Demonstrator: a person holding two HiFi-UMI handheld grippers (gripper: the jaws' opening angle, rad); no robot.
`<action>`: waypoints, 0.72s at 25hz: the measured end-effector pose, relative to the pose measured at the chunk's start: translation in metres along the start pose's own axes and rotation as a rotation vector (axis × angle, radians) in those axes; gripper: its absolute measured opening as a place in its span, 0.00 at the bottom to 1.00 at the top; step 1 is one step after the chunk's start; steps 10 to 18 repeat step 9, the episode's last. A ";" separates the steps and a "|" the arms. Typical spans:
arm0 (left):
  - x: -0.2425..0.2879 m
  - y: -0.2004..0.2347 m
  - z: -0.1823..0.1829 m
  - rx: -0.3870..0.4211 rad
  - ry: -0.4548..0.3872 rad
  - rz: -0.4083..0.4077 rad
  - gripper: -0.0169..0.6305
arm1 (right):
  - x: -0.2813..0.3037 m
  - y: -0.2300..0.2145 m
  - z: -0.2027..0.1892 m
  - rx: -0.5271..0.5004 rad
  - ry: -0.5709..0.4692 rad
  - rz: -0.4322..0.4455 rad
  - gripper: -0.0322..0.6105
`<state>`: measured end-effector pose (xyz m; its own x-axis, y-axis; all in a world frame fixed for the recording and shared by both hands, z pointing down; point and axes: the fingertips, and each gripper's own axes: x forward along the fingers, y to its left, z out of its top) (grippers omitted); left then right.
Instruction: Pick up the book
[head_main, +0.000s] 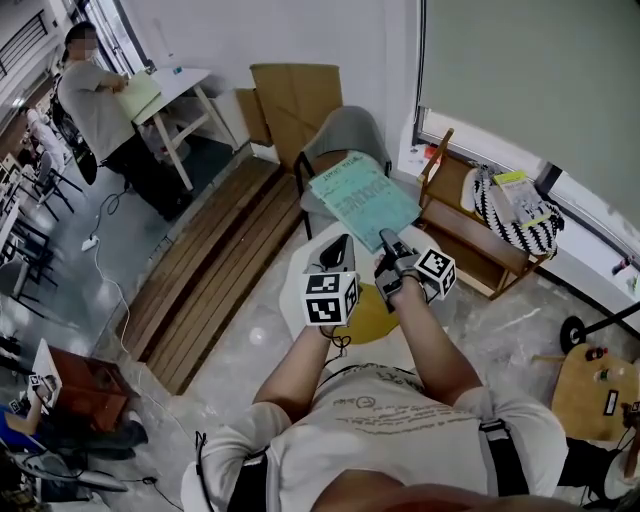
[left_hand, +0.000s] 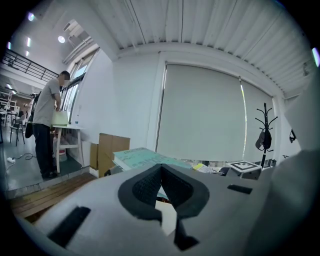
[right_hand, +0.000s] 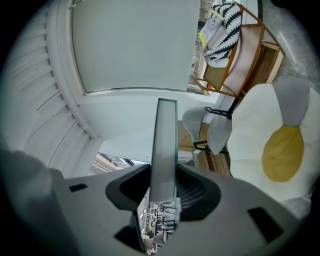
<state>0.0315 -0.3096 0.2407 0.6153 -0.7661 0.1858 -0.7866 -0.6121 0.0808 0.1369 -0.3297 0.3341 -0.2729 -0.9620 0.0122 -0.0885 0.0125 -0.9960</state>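
Book (head_main: 363, 200) thin, teal-green cover, dk print.

Ahead: grey chair (head_main: 345, 135), directly beyond the raised book (head_main: 362, 198). Right: wooden rack (head_main: 465, 255) carrying a striped bag (head_main: 500, 215), near the chair. Left: slatted wooden platform (head_main: 215, 265); open floor (head_main: 250, 335) between it and the white surface (head_main: 295, 268) below. Far wall: cardboard sheets (head_main: 295, 100).

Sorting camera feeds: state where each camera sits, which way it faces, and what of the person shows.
Head view: on the person's head, facing steeply down; shows both forearms, the left gripper, the right gripper and the book.
Left gripper view: on the left gripper, looking along its closed jaws toward a blind; only jaws show.
Right gripper view: on the right gripper, rolled sideways, looking along jaws clamped on the book's edge.
Shared: all three show the book.
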 end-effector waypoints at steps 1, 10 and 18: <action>-0.001 0.000 0.000 0.000 0.001 0.000 0.06 | -0.001 0.000 0.000 0.000 -0.001 0.000 0.32; -0.004 -0.006 -0.005 0.001 0.012 0.000 0.06 | -0.008 -0.001 0.000 -0.003 -0.009 -0.001 0.32; -0.004 -0.006 -0.005 0.001 0.012 0.000 0.06 | -0.008 -0.001 0.000 -0.003 -0.009 -0.001 0.32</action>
